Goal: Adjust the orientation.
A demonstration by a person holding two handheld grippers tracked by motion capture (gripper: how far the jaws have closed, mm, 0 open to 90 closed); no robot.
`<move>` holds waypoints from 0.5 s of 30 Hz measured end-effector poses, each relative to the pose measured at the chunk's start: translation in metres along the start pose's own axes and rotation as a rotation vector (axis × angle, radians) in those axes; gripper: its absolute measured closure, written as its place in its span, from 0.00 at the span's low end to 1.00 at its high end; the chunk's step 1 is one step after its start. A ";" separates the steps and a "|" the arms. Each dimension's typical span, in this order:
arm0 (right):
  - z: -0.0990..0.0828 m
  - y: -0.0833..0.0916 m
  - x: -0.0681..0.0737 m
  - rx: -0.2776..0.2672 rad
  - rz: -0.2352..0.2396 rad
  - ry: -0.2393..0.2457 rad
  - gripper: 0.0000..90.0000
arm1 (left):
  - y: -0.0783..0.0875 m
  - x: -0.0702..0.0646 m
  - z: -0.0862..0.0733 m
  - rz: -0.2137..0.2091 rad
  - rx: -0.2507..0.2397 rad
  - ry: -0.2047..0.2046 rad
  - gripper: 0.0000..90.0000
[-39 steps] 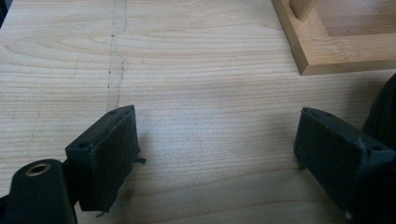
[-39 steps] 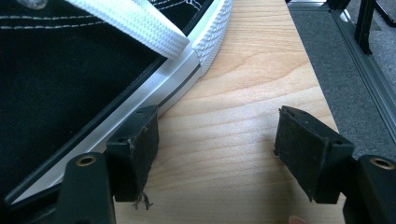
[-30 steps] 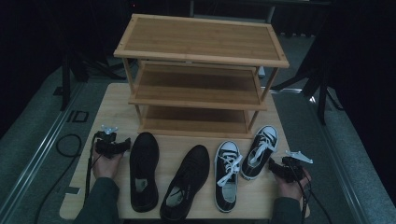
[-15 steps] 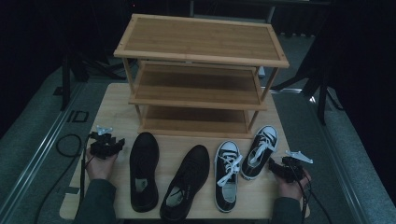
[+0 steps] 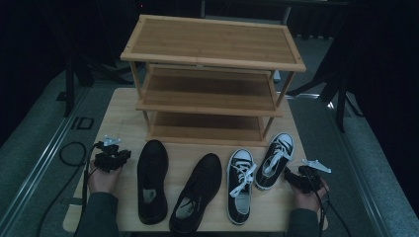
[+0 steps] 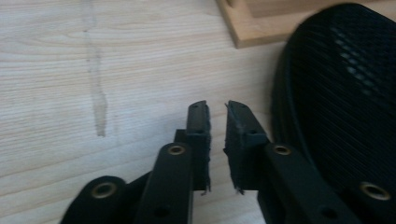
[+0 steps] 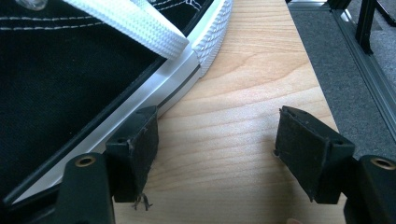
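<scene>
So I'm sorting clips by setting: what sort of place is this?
Probably a recording studio, not a home: dark curtains all round, stands beside a table holding a shoe rack and shoes.

— Nearest the left hand? Black mesh shoe (image 5: 152,180), flat on its sole on the worktop (image 5: 121,111), toe toward the rack, heel toward the near edge. Woven upper, dark all over.

— And by the right hand? Black canvas sneaker (image 5: 274,160) with white laces, white rubber rim and toe cap. Also upright on its sole, angled slightly, toe toward the rack, just beside a matching sneaker.

— Touching anything? Cannot tell.
</scene>
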State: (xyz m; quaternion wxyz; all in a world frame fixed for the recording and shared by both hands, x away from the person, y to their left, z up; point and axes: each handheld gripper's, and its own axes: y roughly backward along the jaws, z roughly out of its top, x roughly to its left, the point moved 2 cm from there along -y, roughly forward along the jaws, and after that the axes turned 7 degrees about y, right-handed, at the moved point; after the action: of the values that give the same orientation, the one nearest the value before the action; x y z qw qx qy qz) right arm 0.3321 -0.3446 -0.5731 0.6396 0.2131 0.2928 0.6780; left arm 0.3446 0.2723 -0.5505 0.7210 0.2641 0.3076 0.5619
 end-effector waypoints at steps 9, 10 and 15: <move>0.000 0.000 0.000 0.000 0.000 0.001 0.33 | 0.000 -0.010 -0.003 -0.026 0.029 -0.031 1.00; 0.000 0.000 0.000 0.000 0.000 0.001 0.33 | 0.001 -0.011 -0.004 -0.031 0.033 -0.037 1.00; 0.000 0.000 0.000 0.000 0.001 0.001 0.33 | 0.007 -0.016 -0.010 -0.052 0.035 -0.048 1.00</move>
State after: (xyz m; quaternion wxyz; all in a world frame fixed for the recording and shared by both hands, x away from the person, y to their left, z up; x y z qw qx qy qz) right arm 0.3321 -0.3448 -0.5731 0.6393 0.2129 0.2930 0.6783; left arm 0.3293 0.2585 -0.5498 0.7378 0.2822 0.3067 0.5310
